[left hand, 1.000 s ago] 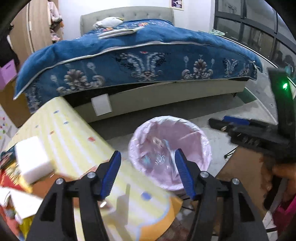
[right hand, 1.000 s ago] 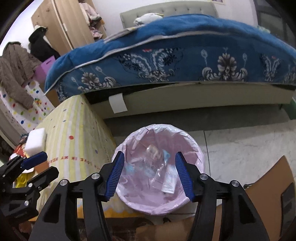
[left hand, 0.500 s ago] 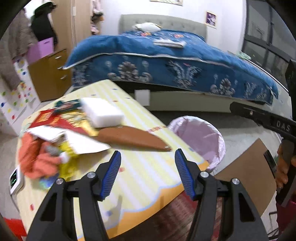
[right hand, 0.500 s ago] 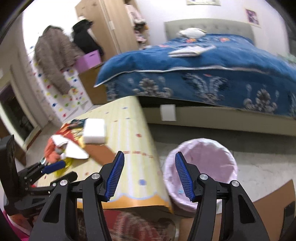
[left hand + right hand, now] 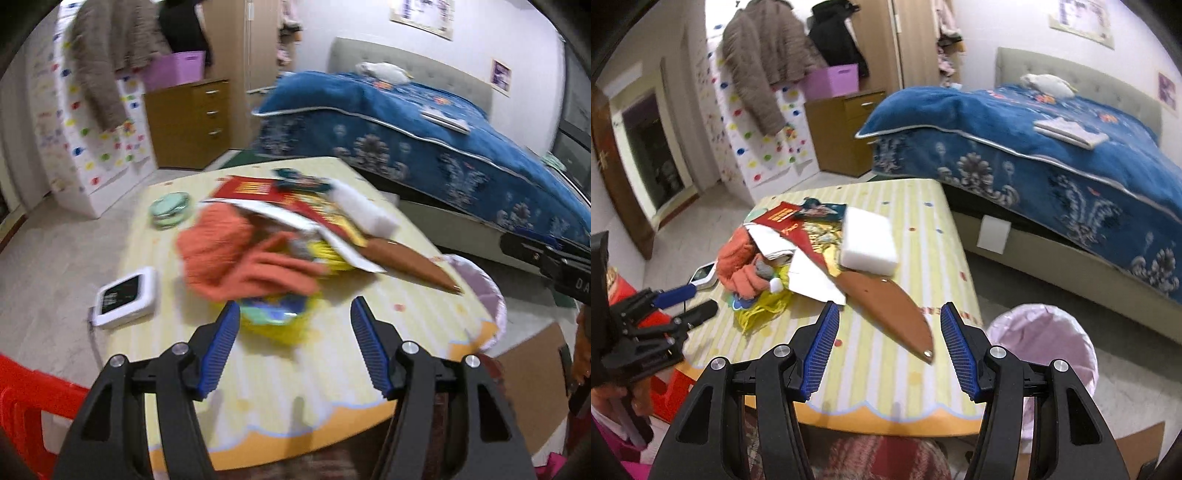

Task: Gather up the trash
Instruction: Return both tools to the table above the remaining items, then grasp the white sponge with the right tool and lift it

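Observation:
On the yellow striped table (image 5: 280, 373) lies a pile of trash: an orange cloth (image 5: 236, 254), a yellow wrapper (image 5: 280, 321), a red packet (image 5: 255, 188), white paper, a white foam block (image 5: 868, 240) and a brown pointed sheath (image 5: 886, 299). My left gripper (image 5: 294, 306) hovers over the table's near edge, just short of the yellow wrapper. Its jaws are opening, with nothing between them. My right gripper (image 5: 890, 310) is open and empty, above the table edge near the sheath's tip. The pink-lined bin (image 5: 1045, 339) stands on the floor at the table's right.
A small white device (image 5: 125, 295) and a green round lid (image 5: 170, 208) lie at the table's left. A red stool (image 5: 22, 391) stands at the near left. Beyond are a blue-covered bed (image 5: 1052, 147) and a wooden dresser (image 5: 188, 122). Cardboard (image 5: 535, 373) lies on the floor.
Both grippers have swung left from above the pink bin to the table, and both have rolled. The trash pile has come into view in front of them. Neither holds anything.

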Demonstrator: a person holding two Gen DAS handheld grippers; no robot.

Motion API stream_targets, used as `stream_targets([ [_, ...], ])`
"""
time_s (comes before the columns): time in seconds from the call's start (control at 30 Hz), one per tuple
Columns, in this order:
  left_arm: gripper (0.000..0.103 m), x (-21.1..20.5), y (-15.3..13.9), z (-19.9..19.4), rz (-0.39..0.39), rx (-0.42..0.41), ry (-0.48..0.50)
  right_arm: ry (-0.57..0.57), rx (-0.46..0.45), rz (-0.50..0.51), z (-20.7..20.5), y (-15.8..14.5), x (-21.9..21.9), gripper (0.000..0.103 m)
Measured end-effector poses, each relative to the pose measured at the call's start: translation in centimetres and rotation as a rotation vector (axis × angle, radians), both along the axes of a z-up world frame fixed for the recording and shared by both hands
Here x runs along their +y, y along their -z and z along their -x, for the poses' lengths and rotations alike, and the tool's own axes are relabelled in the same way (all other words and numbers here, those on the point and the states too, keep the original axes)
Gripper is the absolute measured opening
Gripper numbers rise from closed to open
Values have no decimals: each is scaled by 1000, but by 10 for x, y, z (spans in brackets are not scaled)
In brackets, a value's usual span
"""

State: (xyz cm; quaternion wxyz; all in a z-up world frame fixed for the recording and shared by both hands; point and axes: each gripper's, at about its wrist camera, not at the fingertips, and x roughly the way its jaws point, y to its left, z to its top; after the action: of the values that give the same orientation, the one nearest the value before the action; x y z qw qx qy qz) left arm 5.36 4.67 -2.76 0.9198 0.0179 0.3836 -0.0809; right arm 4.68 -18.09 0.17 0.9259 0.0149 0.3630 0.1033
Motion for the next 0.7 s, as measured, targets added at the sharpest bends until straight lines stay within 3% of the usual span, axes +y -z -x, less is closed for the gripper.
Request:
stream_targets([
  [0.07, 64, 16, -2, -5, 5, -7, -37, -16, 5, 6, -8, 3, 8, 59],
  [0.33, 82, 40, -2, -24, -7, -13, -122, -51, 46, -2, -57, 26, 27, 85],
  [0.53, 87, 48, 0, -49, -24, -7, -159, -58, 88, -27, -97, 46, 33, 84],
  [0.7, 87, 45, -4, -66, -24, -14, -163, -64, 123, -120, -131, 60, 31, 85],
])
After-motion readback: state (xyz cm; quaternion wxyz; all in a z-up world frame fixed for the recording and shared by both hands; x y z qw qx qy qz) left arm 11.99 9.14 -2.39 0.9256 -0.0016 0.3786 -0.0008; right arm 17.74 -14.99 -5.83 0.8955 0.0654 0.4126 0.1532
